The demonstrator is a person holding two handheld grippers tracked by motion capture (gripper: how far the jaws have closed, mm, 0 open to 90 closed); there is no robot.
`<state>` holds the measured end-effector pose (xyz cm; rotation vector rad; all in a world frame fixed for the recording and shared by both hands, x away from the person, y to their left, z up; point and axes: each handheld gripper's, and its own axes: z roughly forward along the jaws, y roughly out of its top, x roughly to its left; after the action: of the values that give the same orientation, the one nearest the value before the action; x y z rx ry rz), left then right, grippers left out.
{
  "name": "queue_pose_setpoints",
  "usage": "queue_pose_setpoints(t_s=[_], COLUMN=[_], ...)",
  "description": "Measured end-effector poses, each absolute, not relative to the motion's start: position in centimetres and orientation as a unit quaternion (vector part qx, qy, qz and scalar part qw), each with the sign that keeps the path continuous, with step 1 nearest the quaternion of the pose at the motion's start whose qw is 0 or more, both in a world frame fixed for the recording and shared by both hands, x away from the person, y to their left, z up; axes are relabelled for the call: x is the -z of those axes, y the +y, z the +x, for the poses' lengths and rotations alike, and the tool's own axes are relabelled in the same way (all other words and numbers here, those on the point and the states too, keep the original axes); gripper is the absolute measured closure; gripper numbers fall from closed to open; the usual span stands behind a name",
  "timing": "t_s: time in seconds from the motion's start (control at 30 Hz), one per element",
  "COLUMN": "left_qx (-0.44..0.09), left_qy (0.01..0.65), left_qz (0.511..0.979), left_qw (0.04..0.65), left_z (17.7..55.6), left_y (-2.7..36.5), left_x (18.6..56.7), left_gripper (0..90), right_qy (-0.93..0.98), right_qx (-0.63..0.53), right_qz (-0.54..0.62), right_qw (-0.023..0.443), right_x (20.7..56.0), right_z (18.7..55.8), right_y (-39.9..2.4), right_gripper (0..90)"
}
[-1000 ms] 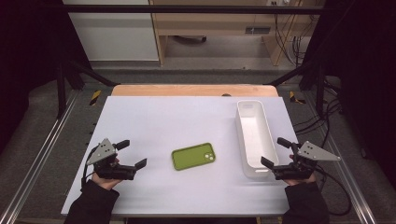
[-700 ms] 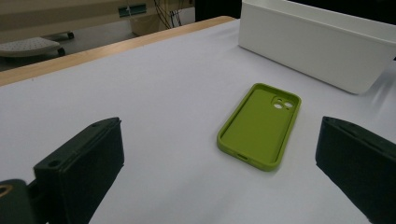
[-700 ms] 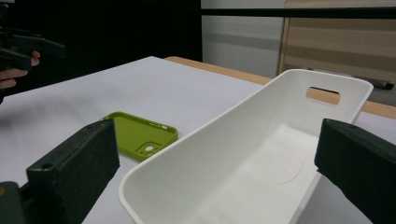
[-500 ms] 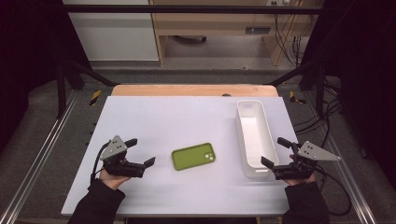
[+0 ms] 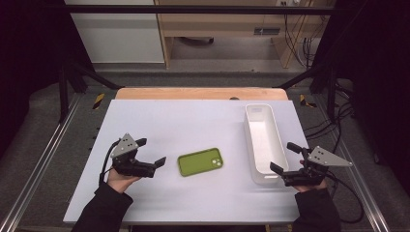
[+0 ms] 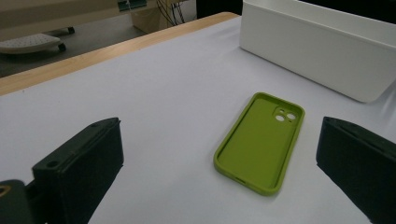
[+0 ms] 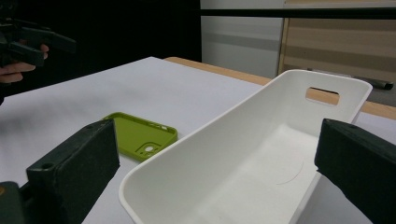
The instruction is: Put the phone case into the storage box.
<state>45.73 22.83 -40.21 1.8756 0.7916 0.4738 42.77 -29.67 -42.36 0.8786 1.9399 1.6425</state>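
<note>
At a white table, the left gripper point(image 5: 151, 151) hovers just beside a green phone case point(image 5: 200, 161), its jaws spread wide and pointed at the case's near end. The case lies flat on the table point(image 5: 193, 121), hollow side up (camera cutouts toward the tray), between the two grippers and apart from both. It looks light, thin and slightly rubbery, likely to flex if squeezed across its width and to slide on the smooth sheet; the raised rim along a long edge seems the surest place to pinch. To its right stands a long white tray point(image 5: 257, 166), empty. The right gripper point(image 5: 285, 157) waits at the tray's near end, jaws likewise apart and holding nothing.
</note>
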Motion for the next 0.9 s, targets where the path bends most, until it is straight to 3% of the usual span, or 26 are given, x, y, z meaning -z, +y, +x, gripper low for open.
queue_pose_setpoints(t_s=[0.9], left_qx=[-0.190], left_qy=[0.337], left_qz=[0.796], left_qw=[0.466], left_z=[49.6], left_y=[18.0], left_x=[41.9], left_gripper=[0.6], right_qy=[0.705], right_qx=[-0.594], right_qz=[0.318], right_qw=[0.223], right_x=[42.4], right_z=[42.8], right_y=[-29.6], right_gripper=[0.4])
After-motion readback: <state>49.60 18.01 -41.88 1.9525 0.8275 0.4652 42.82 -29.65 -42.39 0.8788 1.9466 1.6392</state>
